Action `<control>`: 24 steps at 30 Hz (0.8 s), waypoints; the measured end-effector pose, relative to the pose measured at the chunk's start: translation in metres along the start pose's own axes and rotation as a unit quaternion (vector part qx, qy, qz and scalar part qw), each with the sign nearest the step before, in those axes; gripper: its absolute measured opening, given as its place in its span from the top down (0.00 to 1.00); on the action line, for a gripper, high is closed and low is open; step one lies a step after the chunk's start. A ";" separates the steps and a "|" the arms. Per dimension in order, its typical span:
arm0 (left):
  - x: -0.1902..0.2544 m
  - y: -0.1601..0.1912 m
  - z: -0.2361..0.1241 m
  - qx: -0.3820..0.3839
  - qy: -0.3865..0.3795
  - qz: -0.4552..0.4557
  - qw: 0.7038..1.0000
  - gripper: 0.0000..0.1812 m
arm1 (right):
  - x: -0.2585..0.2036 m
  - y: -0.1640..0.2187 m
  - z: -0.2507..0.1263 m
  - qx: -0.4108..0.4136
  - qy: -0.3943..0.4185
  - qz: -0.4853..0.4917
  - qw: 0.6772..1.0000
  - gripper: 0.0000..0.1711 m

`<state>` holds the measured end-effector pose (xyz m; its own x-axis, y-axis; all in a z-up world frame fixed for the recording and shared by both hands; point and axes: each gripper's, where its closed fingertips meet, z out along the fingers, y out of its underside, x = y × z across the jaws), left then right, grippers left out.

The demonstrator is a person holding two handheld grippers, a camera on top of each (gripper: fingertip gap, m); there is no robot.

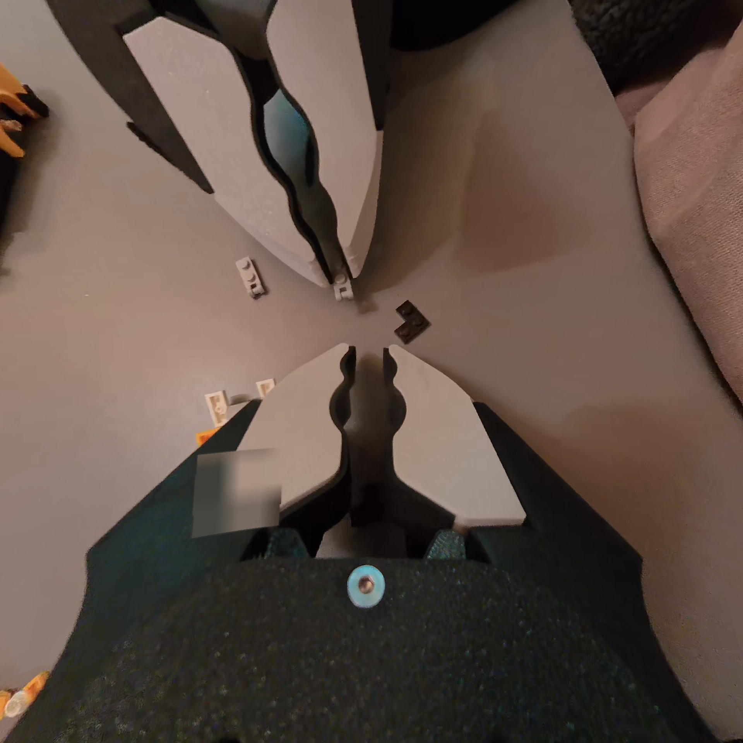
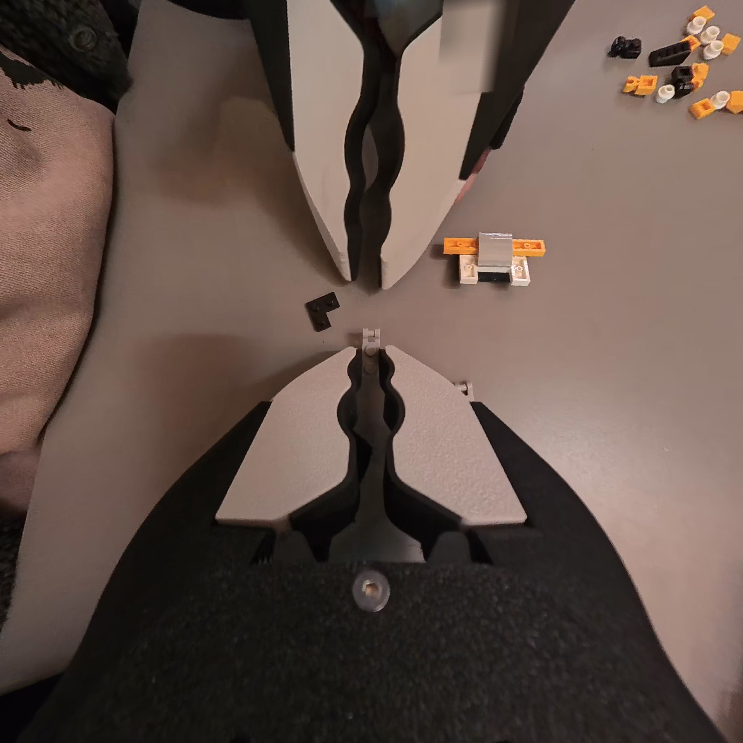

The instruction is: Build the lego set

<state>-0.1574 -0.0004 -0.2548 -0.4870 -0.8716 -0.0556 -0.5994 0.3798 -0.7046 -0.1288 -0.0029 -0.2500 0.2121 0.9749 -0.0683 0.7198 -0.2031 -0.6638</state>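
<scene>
Many loose bricks (image 2: 683,60) dot the grey table (image 2: 603,402) beside beige fabric (image 2: 48,241).

Two grippers tip to tip on the table (image 2: 603,362); corner plate (image 2: 321,315) left of the tips, small assembly (image 2: 494,259) right, loose pieces (image 2: 683,60) far right behind.

You are working in dim, warm indoor light; soft shadows are falling across the grey table (image 1: 522,209). Wide-angle distortion is bending both views' edges, and the orange pieces (image 1: 16,116) at the left are blurring.
</scene>
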 end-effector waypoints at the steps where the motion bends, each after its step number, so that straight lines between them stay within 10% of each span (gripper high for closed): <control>1: -0.001 0.000 0.000 0.002 0.000 -0.002 1.000 0.94 | 0.000 0.000 0.000 -0.001 0.000 0.000 1.000 0.96; 24: 0.017 -0.004 0.011 0.007 0.037 0.014 0.999 0.89 | -0.012 0.001 0.007 -0.028 -0.013 -0.023 0.999 0.95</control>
<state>-0.1565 -0.0205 -0.2602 -0.5496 -0.8351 -0.0243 -0.5754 0.3995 -0.7136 -0.1347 -0.0140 -0.2552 0.1620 0.9851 -0.0581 0.7649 -0.1626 -0.6233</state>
